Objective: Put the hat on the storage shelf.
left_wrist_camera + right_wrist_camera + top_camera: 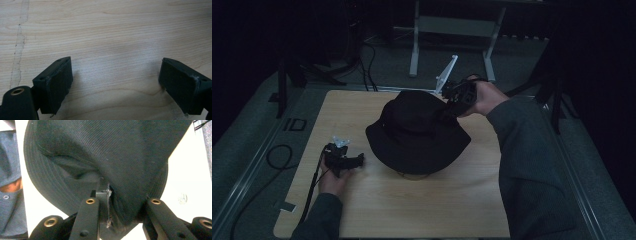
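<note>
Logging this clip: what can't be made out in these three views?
- High view: something pale under the black brimmed fabric hat at its near edge, covered by the brim and dim.
- Right gripper view: the right gripper fingers' tips, buried in hat fabric.
- Left gripper view: the left gripper body, cut off by the bottom edge.

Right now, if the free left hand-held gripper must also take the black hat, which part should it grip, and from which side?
Probably the brim of the black hat on its left, coming in low across the table. The brim there is thin, flat and bare, and faces the open left hand-held gripper. The right hand-held gripper already pinches the crown fabric at the far right.
</note>
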